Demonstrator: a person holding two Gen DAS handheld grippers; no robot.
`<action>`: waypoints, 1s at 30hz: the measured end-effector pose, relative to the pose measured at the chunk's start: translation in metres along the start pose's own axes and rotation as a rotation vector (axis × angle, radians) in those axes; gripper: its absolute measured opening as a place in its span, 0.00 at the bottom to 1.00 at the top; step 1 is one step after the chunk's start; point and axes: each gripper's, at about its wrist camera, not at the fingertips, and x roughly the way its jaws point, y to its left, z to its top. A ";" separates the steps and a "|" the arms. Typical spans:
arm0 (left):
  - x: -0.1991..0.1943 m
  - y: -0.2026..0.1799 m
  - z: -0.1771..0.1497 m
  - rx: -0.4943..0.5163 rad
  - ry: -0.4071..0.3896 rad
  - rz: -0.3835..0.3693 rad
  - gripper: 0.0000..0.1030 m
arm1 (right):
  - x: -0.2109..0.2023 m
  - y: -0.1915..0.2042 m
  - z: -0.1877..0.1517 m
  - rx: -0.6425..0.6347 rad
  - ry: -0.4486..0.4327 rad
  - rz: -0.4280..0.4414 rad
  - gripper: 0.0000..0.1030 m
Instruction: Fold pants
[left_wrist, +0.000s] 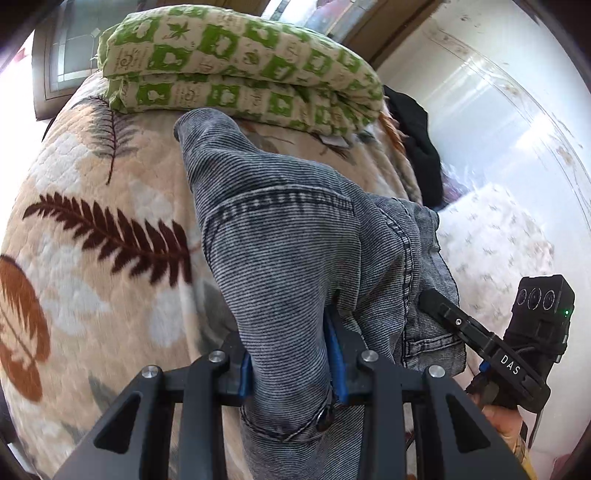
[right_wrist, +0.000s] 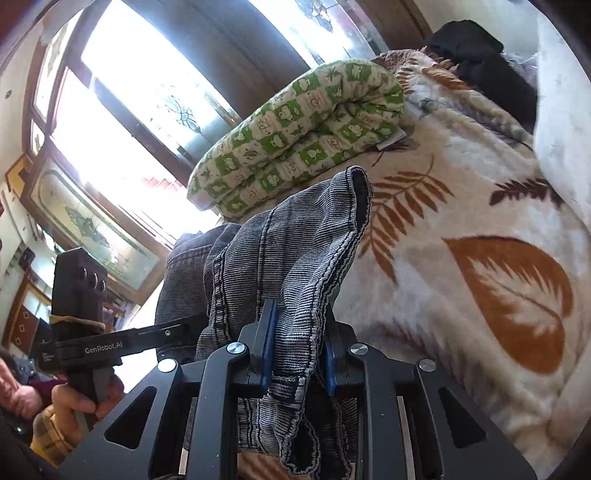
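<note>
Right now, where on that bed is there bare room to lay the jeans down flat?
The leaf-print blanket lies bare on the near side of the green quilt, under and beside the lifted jeans; the brown-leaf stretch is bare too. It is crowded at the far end, where the folded quilt and a black garment lie.

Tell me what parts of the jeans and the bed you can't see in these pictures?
- Left wrist view: the jeans cover the left gripper, hiding its fingertips; the jeans' lower end runs off the bottom edge.
- Right wrist view: the jeans drape over the right gripper, hiding its tips.
- Both views: the jeans are bunched, so the full legs can't be made out.
- The black cloth is too dark to identify.
</note>
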 end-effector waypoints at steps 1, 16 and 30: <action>0.003 0.005 0.005 -0.006 0.001 0.001 0.34 | 0.006 0.000 0.004 -0.002 0.003 -0.003 0.20; 0.058 0.070 0.038 -0.088 -0.004 0.001 0.45 | 0.090 -0.049 0.024 0.016 0.089 -0.110 0.25; 0.041 0.065 0.028 -0.083 -0.079 0.026 0.49 | 0.073 -0.037 0.031 -0.059 0.055 -0.193 0.39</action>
